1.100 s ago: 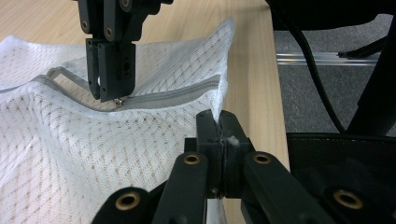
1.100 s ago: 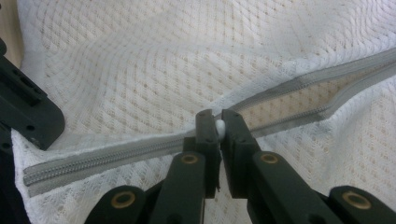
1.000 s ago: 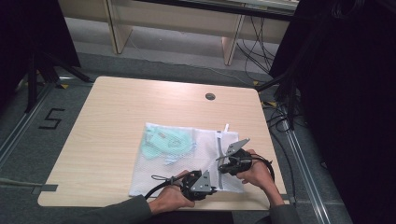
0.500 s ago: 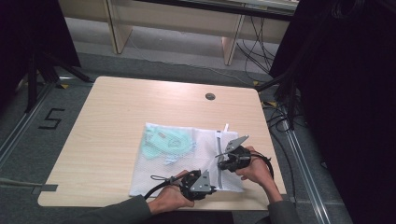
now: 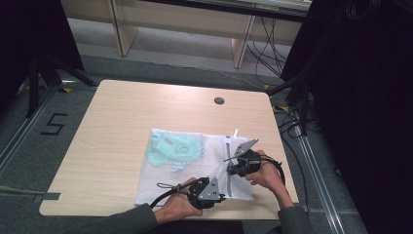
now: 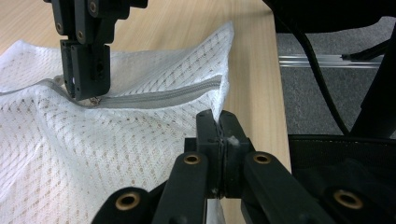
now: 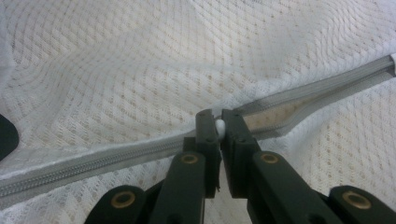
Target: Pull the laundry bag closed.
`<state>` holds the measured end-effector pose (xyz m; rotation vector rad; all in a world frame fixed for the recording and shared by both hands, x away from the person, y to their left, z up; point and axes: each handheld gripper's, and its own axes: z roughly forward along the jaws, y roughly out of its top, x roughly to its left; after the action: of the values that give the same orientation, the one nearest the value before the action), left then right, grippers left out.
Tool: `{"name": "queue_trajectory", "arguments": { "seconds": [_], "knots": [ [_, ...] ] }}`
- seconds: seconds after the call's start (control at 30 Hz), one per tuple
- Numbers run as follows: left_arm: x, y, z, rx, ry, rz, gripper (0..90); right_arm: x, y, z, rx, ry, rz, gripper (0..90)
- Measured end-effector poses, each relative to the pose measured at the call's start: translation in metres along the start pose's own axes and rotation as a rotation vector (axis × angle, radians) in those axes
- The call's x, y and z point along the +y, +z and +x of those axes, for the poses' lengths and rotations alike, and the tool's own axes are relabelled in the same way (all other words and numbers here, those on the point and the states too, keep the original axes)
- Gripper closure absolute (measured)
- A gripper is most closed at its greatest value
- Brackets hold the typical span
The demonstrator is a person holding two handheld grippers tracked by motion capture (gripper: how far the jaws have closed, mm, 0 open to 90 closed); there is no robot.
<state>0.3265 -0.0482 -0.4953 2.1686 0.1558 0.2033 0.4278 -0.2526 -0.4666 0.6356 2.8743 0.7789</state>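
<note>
Looking at your setup, you've got a white mesh laundry bag (image 5: 195, 170) lying flat on the table (image 5: 122, 126), near the front edge on your right side, with something mint green (image 5: 173, 150) inside it. Your left hand-held gripper (image 6: 218, 122) is clamped tight on the bag's corner edge, right by the end of the grey zipper (image 6: 154, 95). Your right hand-held gripper (image 7: 218, 122) is pinched closed on the small white zipper pull (image 7: 219, 125), partway along the zipper line. From above, both sit close together over the bag's right side.
</note>
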Motion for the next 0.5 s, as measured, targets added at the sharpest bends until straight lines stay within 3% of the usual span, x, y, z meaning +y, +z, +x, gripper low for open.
{"name": "queue_trajectory", "arguments": {
  "seconds": [0.1,0.13,0.37,0.5],
  "knots": [
    [0.0001,-0.0003,0.0003,0.000,-0.005,-0.003,88.9,0.0000,-0.0001,-0.0015,0.002,0.000,-0.002,86.6],
    [0.0011,-0.0014,0.0015,-0.001,0.011,0.003,88.8,-0.0002,0.0012,-0.0026,0.001,-0.009,-0.011,86.5],
    [0.0016,-0.0021,0.0010,0.002,-0.007,-0.003,88.9,0.0000,0.0009,-0.0037,0.000,0.017,-0.010,86.6],
    [0.0016,-0.0023,0.0007,-0.004,-0.011,-0.006,88.9,0.0007,0.0007,-0.0067,-0.005,-0.010,-0.013,86.6]
  ]
}}
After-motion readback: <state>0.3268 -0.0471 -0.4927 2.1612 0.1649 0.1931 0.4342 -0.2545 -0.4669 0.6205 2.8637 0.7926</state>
